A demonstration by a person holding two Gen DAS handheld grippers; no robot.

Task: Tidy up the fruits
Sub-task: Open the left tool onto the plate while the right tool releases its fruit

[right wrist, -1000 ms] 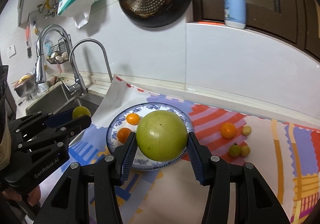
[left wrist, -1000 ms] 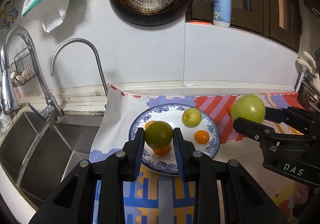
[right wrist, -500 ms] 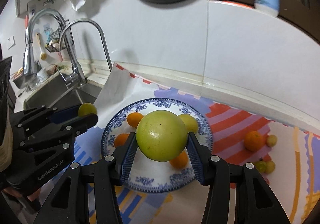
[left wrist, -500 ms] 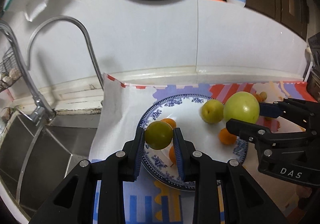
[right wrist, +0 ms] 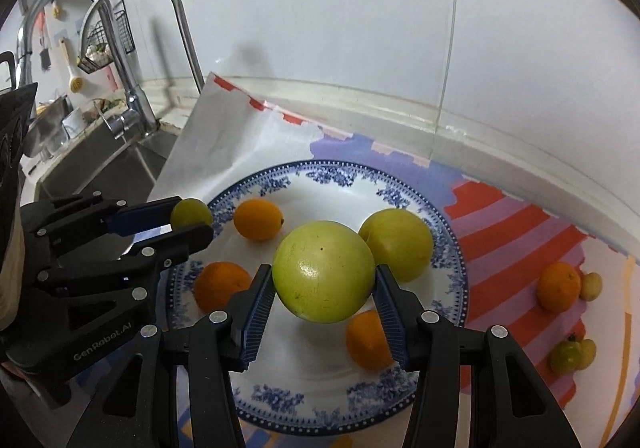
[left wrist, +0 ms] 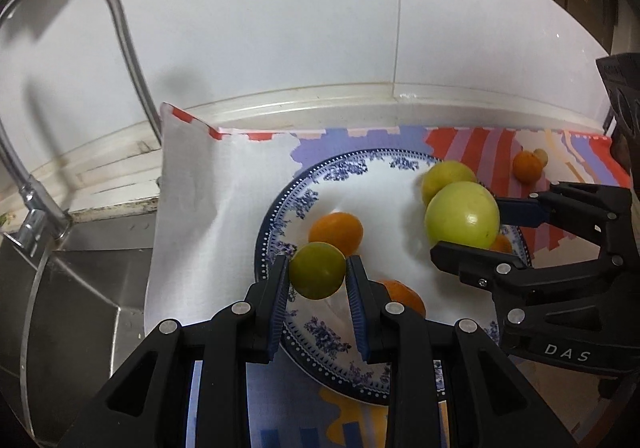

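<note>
Over the blue-and-white plate [right wrist: 452, 248], both of your grippers hang with fruit clamped between their pads. Your left gripper [left wrist: 318, 280] is clenched on a small green fruit [left wrist: 317, 270], held above the plate's rim at about 8 o'clock. Your right gripper [right wrist: 322, 288] grasps a large green fruit [right wrist: 323, 270], held above the plate's middle. Both fruits are close to round, so neither shows a clear long axis or pointing direction. Already on the plate lie a yellow-green fruit [right wrist: 396, 244] at 1 o'clock, touching or just behind the large one from the right wrist camera, and three oranges: one [right wrist: 258, 224] at 10 o'clock, one [right wrist: 222, 284] at 8 o'clock, one [right wrist: 366, 340] at 5 o'clock, partly hidden by your right finger. Beyond the plate at 3 o'clock, on the striped mat [right wrist: 516, 232], sit another orange [right wrist: 558, 286] and several small yellow-green fruits [right wrist: 572, 354]. At 10 o'clock stand a curved faucet [right wrist: 176, 20] and the sink [left wrist: 80, 300].
</note>
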